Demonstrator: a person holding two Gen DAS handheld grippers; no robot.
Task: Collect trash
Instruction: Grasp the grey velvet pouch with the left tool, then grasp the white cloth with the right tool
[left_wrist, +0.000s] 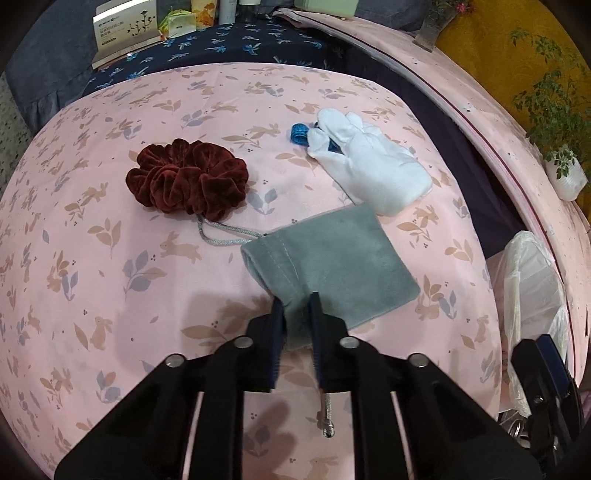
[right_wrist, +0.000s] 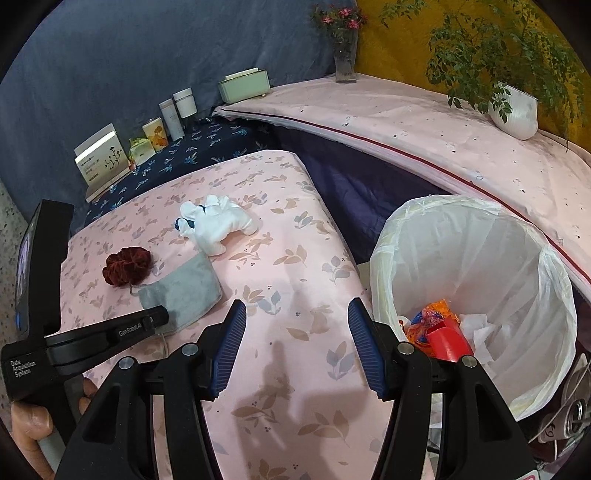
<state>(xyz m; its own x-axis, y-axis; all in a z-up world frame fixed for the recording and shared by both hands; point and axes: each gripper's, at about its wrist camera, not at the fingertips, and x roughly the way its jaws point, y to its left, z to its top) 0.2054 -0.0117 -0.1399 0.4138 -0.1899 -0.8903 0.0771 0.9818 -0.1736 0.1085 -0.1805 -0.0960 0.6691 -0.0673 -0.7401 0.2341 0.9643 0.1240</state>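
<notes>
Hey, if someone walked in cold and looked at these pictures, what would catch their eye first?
Probably the dark red velvet scrunchie on the pink rabbit-print cloth, with a white glove farther back. Nearer, the left tool has closed on the edge of a grey drawstring pouch. To the right stands a white-lined bin holding bright wrappers.

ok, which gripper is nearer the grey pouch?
Left. The left gripper is shut on the near edge of the grey pouch. The right gripper hangs open over bare pink sheet, off to the pouch's side near the bin.
</notes>
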